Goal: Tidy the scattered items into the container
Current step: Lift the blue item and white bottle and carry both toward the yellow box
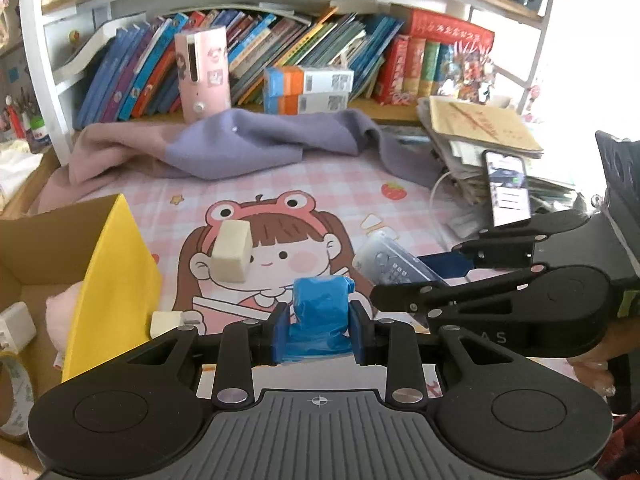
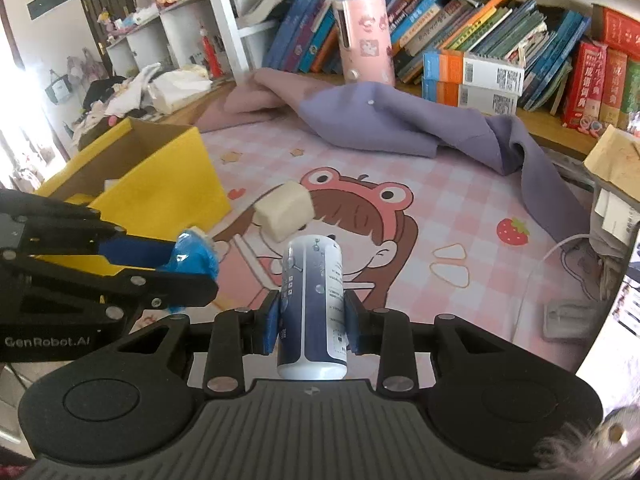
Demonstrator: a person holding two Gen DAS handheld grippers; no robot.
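Note:
My left gripper (image 1: 320,326) is shut on a crumpled blue plastic bundle (image 1: 320,312), lifted above the pink cartoon mat (image 1: 400,208). In the right wrist view the same blue bundle (image 2: 194,258) shows at the left gripper's tips. My right gripper (image 2: 312,320) is shut on a white and dark-blue bottle (image 2: 314,300), held upright. That bottle (image 1: 394,266) appears at the right in the left wrist view. A cream foam block (image 1: 232,252) (image 2: 284,212) lies on the mat. The yellow cardboard box (image 1: 108,280) (image 2: 160,184) stands open at the left.
Inside the box are a pink fluffy item (image 1: 64,308), a white charger (image 1: 16,328) and a tape roll (image 1: 16,392). A small white block (image 1: 166,322) lies by the box. A purple and pink cloth (image 1: 240,144), a bookshelf (image 1: 280,48), a paper stack and phone (image 1: 508,188) border the mat.

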